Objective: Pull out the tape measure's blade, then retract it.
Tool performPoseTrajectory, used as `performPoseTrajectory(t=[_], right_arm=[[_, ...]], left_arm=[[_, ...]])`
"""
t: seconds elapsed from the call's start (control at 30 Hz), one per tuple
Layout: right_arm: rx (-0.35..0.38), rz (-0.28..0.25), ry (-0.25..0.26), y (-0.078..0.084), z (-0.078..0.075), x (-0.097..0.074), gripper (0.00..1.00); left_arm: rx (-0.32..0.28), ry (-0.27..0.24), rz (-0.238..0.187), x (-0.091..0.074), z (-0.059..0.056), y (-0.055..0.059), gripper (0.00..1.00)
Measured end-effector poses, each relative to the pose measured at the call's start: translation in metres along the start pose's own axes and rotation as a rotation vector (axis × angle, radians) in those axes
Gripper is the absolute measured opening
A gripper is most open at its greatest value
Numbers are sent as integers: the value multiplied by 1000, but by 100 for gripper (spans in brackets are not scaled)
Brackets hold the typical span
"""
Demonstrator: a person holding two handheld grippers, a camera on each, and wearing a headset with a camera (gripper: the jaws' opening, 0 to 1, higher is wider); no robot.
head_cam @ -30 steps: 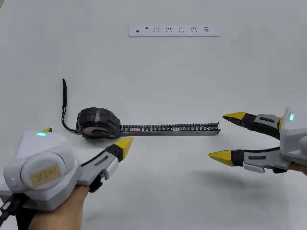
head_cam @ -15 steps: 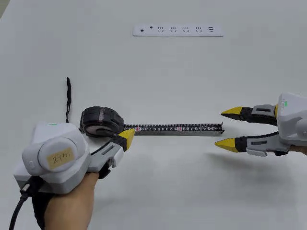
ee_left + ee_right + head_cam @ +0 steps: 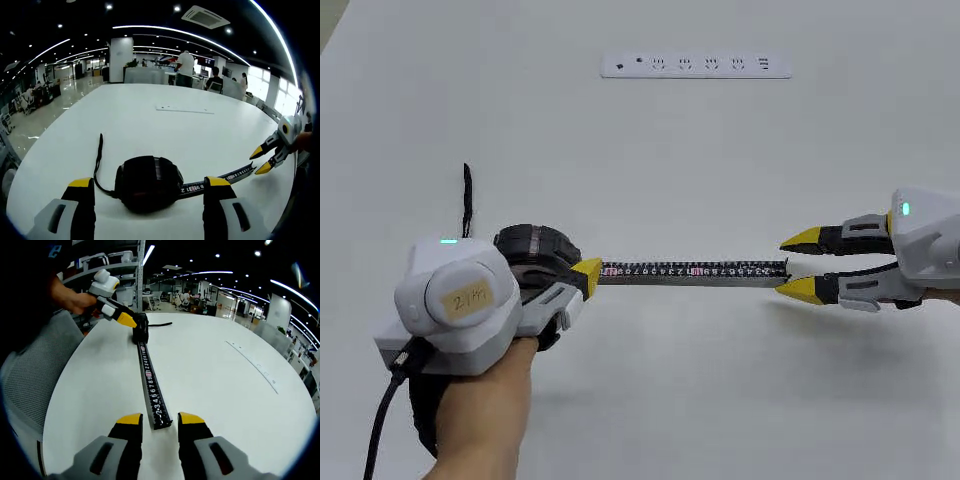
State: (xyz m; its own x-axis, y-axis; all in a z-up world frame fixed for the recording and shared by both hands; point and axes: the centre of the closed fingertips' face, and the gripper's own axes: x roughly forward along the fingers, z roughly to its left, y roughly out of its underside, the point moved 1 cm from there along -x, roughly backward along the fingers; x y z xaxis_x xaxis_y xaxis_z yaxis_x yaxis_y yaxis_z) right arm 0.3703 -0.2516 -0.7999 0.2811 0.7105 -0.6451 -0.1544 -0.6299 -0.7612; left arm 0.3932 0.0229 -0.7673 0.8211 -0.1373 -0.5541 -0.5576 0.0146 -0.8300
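A black tape measure lies on the white table with its blade pulled out to the right and flat on the surface. My left gripper is open, and its jaws stand on either side of the case without touching it. My right gripper is open at the blade's free end, one yellow fingertip on each side of the tip with a narrow gap left. The case's black wrist strap trails away behind it.
A white power strip lies at the far side of the table. The table's near edge and a grey mesh chair sit to the left in the right gripper view. Several people stand far off in the room.
My left gripper has moved forward until its jaws straddle the case. My right gripper has moved left to the blade's end and its jaws have narrowed. The tape measure has stayed put.
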Motion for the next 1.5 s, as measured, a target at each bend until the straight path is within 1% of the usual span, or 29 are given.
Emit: performPoseTrajectory(t=[0.1,0.27,0.33,0.47,0.73,0.9,0.93,0.97,1.07,1.1,1.33,1.5], right_arm=[[-1,12,-20,4,-1,3,24],[-3,21,-33,7,-1,5,20],[-3,24,-38,8,0,6,17],[-7,25,-35,8,-1,6,16],[-24,33,-47,10,-1,7,14],[-32,38,-52,11,-2,7,13],[-32,39,-52,11,-2,8,13],[-33,40,-52,11,-2,8,13],[-32,40,-53,11,-2,8,13],[-31,40,-53,11,-1,8,13],[-26,38,-55,11,-1,8,12],[-21,37,-55,12,-2,7,12]], left_arm=[[-4,-8,3,5,1,0,85],[-11,-31,8,10,4,2,84],[-19,-33,10,11,4,2,83],[-12,-35,12,14,2,4,81],[-20,-57,27,21,4,9,75],[-12,-66,37,25,5,11,71],[-19,-68,39,25,6,12,69],[-24,-66,40,26,5,12,69],[-14,-62,49,28,4,15,69],[-23,-58,61,29,3,17,68],[-22,-57,61,30,3,17,66],[-5,-61,70,30,3,18,65]])
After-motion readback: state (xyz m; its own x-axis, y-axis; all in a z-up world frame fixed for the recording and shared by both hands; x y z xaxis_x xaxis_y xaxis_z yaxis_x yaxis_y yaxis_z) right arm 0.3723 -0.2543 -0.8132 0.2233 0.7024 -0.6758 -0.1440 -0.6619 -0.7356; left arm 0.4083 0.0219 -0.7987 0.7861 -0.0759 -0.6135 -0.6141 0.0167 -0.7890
